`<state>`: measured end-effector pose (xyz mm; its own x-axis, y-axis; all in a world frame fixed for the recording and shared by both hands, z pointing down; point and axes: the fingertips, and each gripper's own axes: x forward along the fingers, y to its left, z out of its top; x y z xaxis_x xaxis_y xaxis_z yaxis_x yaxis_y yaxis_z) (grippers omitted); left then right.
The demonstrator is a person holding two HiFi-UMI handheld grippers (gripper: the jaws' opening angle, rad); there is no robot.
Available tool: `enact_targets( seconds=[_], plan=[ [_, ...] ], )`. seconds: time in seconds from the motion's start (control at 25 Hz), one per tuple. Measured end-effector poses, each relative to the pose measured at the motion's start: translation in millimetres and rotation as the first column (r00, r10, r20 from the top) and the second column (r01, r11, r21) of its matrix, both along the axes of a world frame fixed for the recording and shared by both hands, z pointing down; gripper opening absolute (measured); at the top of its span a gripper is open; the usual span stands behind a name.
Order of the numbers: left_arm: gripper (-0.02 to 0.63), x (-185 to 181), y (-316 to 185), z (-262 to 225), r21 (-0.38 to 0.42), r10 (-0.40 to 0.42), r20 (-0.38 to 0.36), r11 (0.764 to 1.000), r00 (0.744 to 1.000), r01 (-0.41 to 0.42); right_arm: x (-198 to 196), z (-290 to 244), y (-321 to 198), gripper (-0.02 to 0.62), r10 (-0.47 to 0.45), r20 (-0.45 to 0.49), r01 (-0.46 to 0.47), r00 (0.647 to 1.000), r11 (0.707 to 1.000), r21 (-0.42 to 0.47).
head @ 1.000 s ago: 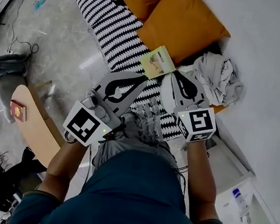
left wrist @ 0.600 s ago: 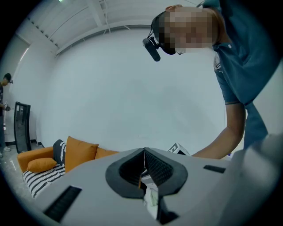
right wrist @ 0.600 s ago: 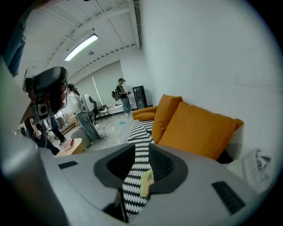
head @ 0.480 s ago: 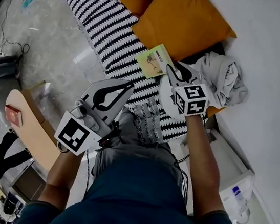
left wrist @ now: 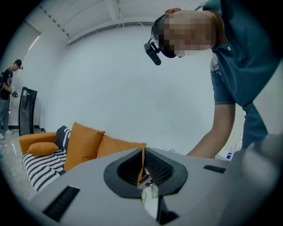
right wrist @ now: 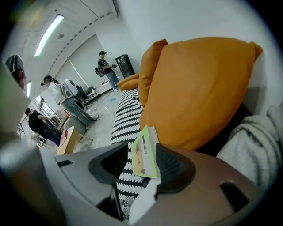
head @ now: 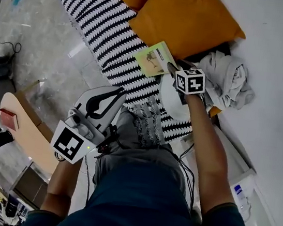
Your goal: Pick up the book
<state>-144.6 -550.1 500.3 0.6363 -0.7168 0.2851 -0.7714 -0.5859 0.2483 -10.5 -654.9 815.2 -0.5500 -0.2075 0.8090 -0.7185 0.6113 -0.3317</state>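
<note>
The book [head: 153, 59] is thin with a light green cover and lies on the striped sofa cover [head: 111, 32] in front of a big orange cushion [head: 189, 17]. My right gripper [head: 170, 67] points steeply down at the book's right edge. In the right gripper view the book [right wrist: 145, 152] stands between the jaws of that gripper [right wrist: 143, 167]. The jaws are opening and a gap shows on the left side. My left gripper [head: 119, 92] hangs lower left above the sofa's front edge. Its jaws [left wrist: 142, 164] are shut with nothing in them.
A crumpled pale cloth [head: 227, 80] lies right of the book by the white wall. More orange cushions [left wrist: 82, 143] line the sofa back. A low wooden table [head: 24, 130] with a red book [head: 9, 117] stands on the grey floor at left. People stand far off [right wrist: 106, 68].
My right gripper dropped forward and down to the book, and its jaws went from shut to apart. The left gripper sank toward the lower left.
</note>
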Motion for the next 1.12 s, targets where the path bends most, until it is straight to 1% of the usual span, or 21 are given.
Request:
enact_targets(
  seconds=[0.2, 0.36, 0.52, 0.64, 0.8, 1.0, 1.04, 1.08, 1.12],
  plan=[
    [0.003, -11, 2, 22, -0.034, -0.026, -0.016, 0.999, 1.000, 0.025, 5, 51, -4, 0.236, 0.047, -0.011, -0.048, 0.999, 0.988, -0.144],
    [0.003, -18, 4, 37, -0.067, -0.049, -0.029, 0.997, 0.998, 0.047, 11, 81, -4, 0.249, 0.024, -0.055, -0.035, 0.998, 0.978, -0.205],
    [0.003, -25, 5, 52, -0.089, -0.067, -0.033, 0.994, 0.997, 0.064, 15, 105, -3, 0.252, 0.003, -0.073, -0.021, 0.997, 0.967, -0.253],
    [0.003, -30, 7, 58, -0.098, -0.081, -0.041, 0.992, 0.996, 0.077, 12, 116, 0, 0.256, -0.041, -0.069, 0.020, 0.997, 0.960, -0.280],
    [0.003, -33, 11, 64, -0.114, -0.092, -0.050, 0.990, 0.995, 0.086, 5, 125, 6, 0.256, -0.114, -0.058, 0.089, 0.992, 0.941, -0.326],
    [0.003, -35, 14, 71, -0.129, -0.096, -0.051, 0.988, 0.994, 0.089, -4, 135, 11, 0.255, -0.182, -0.050, 0.153, 0.982, 0.922, -0.355],
    [0.003, -35, 14, 72, -0.130, -0.097, -0.051, 0.987, 0.994, 0.090, -6, 135, 13, 0.252, -0.201, -0.052, 0.169, 0.978, 0.918, -0.359],
    [0.003, -35, 13, 73, -0.131, -0.099, -0.051, 0.987, 0.994, 0.091, -7, 136, 16, 0.232, -0.222, -0.055, 0.188, 0.973, 0.913, -0.362],
    [0.003, -35, 13, 73, -0.131, -0.100, -0.051, 0.987, 0.994, 0.092, -7, 135, 19, 0.168, -0.241, -0.057, 0.205, 0.969, 0.909, -0.364]
  ],
)
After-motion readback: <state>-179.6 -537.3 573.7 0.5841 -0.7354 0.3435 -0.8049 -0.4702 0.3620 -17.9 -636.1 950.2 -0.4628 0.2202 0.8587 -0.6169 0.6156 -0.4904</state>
